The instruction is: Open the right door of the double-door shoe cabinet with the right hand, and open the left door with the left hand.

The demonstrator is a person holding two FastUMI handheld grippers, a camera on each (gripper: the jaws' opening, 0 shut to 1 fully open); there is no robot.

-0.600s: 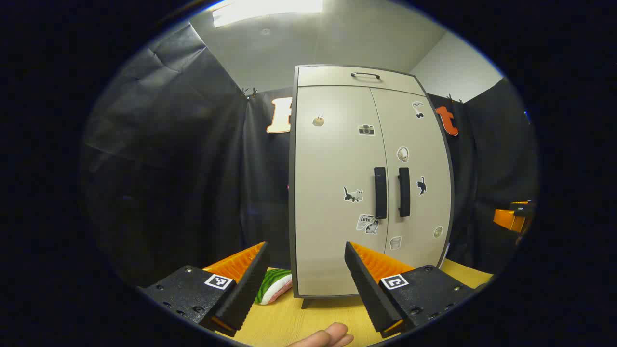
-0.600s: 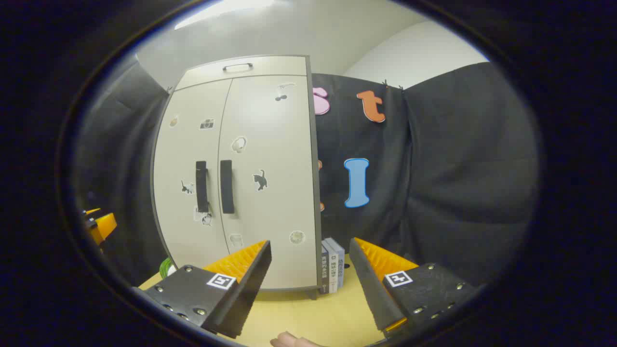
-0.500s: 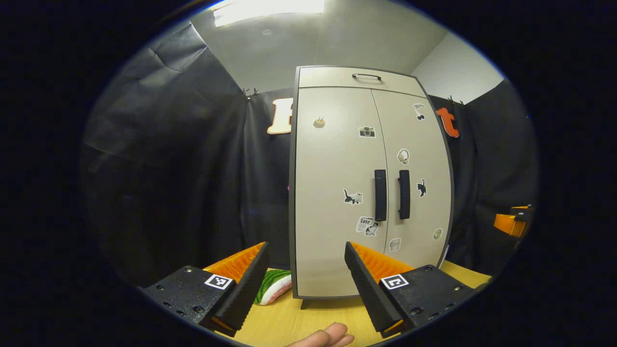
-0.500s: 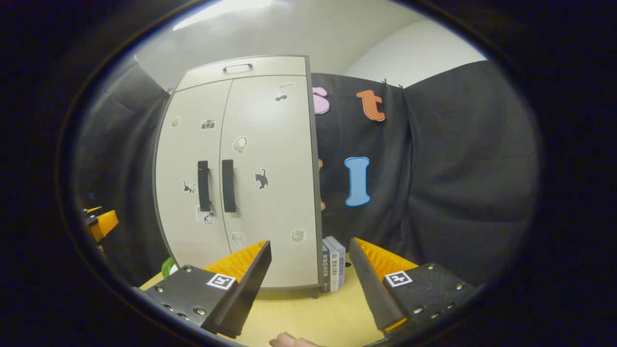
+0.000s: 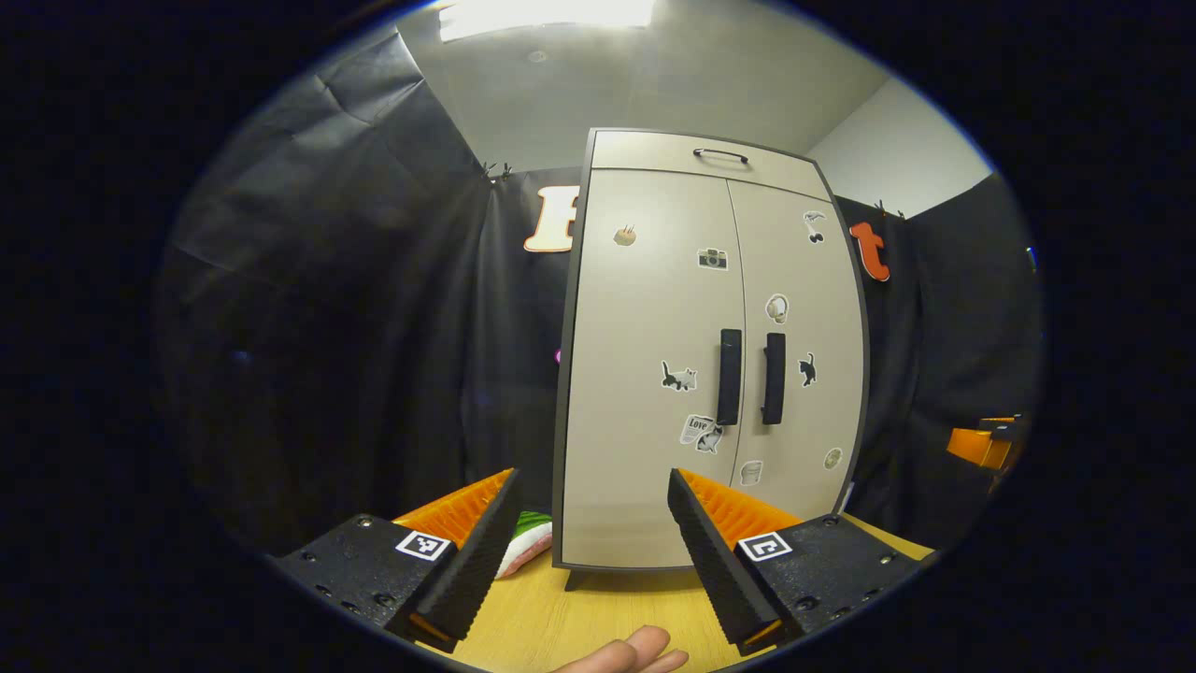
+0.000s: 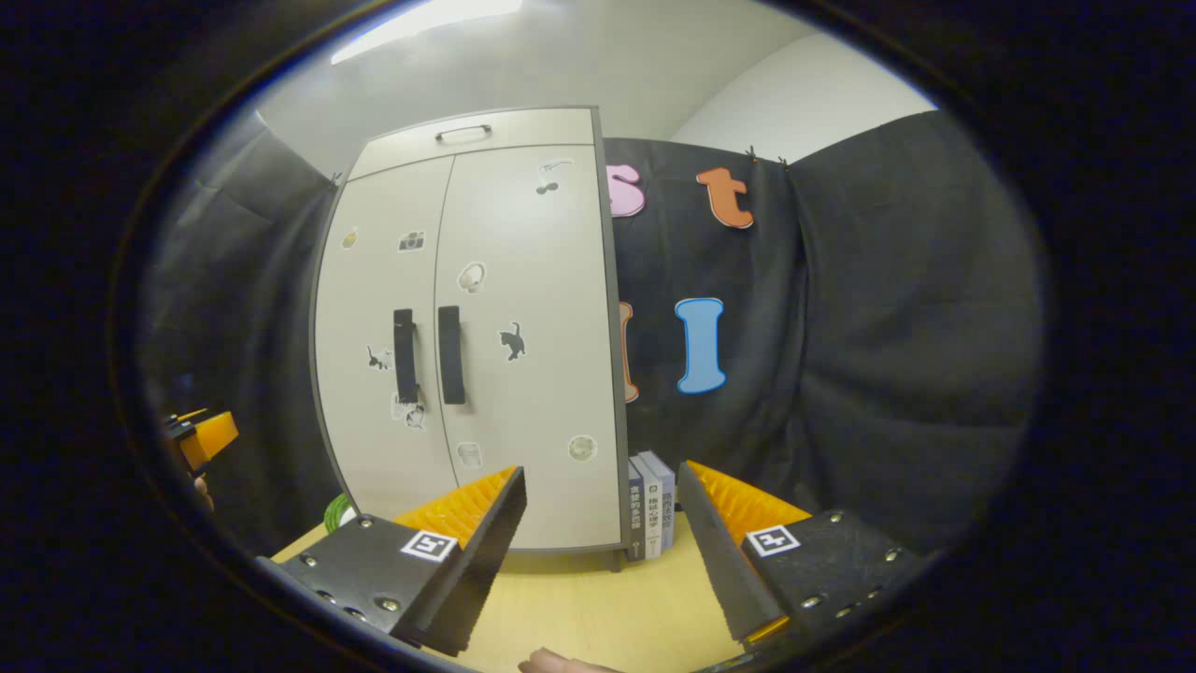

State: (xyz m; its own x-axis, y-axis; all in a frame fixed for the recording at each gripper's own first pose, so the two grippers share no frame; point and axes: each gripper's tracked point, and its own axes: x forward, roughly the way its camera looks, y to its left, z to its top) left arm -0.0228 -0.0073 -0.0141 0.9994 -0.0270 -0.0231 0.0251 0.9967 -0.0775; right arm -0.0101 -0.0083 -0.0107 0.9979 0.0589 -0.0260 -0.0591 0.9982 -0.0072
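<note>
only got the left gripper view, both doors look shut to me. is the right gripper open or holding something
Observer: The right gripper is open, with nothing between its fingers.
Operator: is it lined up for the pull
Observer: No. In the right gripper view the right door handle sits well left of the gap between its fingers.
Operator: anything off to the right i can't see
Observer: A few books stand upright on the table beside the cabinet's right side.
</note>
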